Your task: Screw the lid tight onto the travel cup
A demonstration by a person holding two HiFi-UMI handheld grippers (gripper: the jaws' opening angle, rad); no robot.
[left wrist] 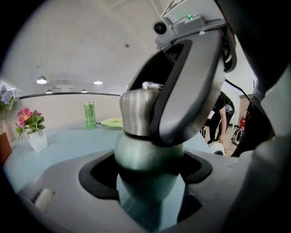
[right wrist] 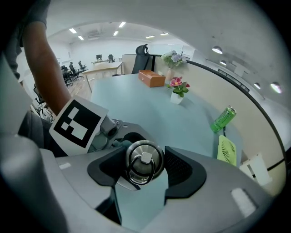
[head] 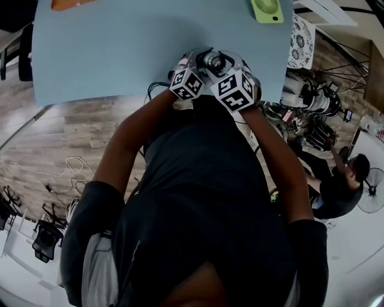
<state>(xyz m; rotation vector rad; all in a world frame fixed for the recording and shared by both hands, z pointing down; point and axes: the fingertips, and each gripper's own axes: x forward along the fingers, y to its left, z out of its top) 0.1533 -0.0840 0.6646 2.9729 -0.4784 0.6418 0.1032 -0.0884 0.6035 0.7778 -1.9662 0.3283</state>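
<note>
The travel cup (left wrist: 146, 157) has a matte green body and a brushed steel lid (left wrist: 137, 113). My left gripper (left wrist: 148, 175) is shut around the green body and holds it upright near the table's front edge. From above, my right gripper (right wrist: 144, 169) straddles the steel lid (right wrist: 144, 162), whose ring handle faces the camera, and its dark pads (right wrist: 182, 170) press on the lid's sides. In the head view both grippers meet over the cup (head: 211, 60), the left gripper (head: 198, 67) beside the right gripper (head: 223, 65).
On the light blue table (head: 132, 48) stand a green can (right wrist: 223, 119), a lime fan (head: 267, 9), a small pot of flowers (right wrist: 178, 88) and an orange box (right wrist: 152, 78), all far from the cup. A person (head: 339, 186) crouches by cables on the floor at the right.
</note>
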